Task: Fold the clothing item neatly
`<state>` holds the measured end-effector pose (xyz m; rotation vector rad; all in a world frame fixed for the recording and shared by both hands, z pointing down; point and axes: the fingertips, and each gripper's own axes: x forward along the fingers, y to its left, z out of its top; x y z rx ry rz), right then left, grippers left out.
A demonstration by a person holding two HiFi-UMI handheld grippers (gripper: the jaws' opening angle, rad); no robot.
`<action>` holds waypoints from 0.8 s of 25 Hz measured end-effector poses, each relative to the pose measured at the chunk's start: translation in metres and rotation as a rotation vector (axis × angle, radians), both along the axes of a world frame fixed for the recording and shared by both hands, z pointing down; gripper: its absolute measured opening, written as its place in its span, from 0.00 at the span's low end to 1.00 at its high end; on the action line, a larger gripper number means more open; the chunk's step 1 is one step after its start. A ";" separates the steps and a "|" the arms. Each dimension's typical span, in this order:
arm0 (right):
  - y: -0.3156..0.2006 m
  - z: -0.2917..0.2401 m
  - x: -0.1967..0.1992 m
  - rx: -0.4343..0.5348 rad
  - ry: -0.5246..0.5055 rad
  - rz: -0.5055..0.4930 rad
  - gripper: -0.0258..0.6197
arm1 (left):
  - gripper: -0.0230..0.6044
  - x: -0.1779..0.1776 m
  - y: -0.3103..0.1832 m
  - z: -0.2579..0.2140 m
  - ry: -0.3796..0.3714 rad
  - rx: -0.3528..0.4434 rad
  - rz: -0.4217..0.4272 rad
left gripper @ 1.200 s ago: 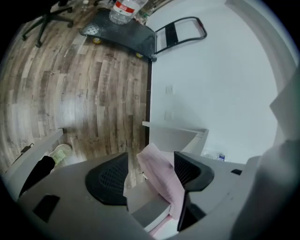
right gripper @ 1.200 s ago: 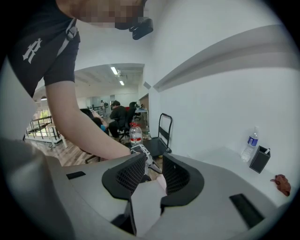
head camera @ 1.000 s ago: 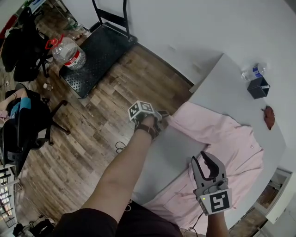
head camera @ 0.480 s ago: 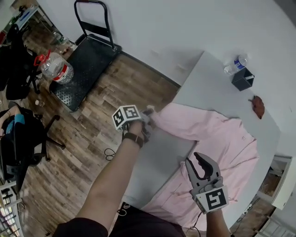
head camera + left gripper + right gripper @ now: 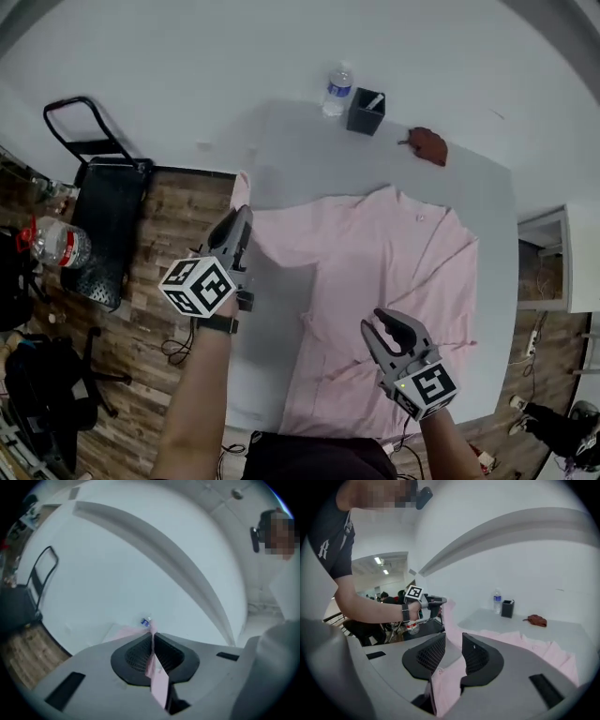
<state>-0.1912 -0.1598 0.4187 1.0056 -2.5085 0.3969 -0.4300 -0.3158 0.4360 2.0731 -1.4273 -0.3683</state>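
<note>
Table [image 5: 291,141] w/ pink shirt [image 5: 375,272], bottle [image 5: 338,90], pen cup [image 5: 366,111], brown item [image 5: 427,145]

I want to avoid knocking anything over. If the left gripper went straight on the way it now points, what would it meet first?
Probably the water bottle, seen just past the tips of the left gripper, though depth is unclear and it may stand well off.

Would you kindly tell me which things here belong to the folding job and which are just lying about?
Job: long-sleeved pink fabric shirt; left claw shut on its sleeve; right claw above its lower part.
Lying about: clear plastic water bottle; black square pen holder; reddish-brown crumpled object; black platform trolley; large clear water jug.
</note>
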 end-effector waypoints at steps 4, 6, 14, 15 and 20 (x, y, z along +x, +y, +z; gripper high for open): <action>0.016 0.000 0.074 -0.021 -0.025 0.132 0.22 | 0.07 0.098 -0.003 -0.040 -0.206 0.095 0.201; 0.025 -0.001 0.110 -0.024 -0.035 0.183 0.22 | 0.07 0.143 -0.003 -0.048 -0.253 0.110 0.275; 0.071 -0.002 0.235 -0.010 -0.063 0.350 0.21 | 0.07 0.322 0.025 -0.057 -0.373 0.152 0.534; 0.078 -0.001 0.246 -0.010 -0.065 0.363 0.21 | 0.07 0.346 0.038 -0.057 -0.396 0.178 0.582; 0.110 0.016 0.289 -0.043 -0.059 0.404 0.21 | 0.07 0.452 0.125 -0.001 -0.553 0.227 0.854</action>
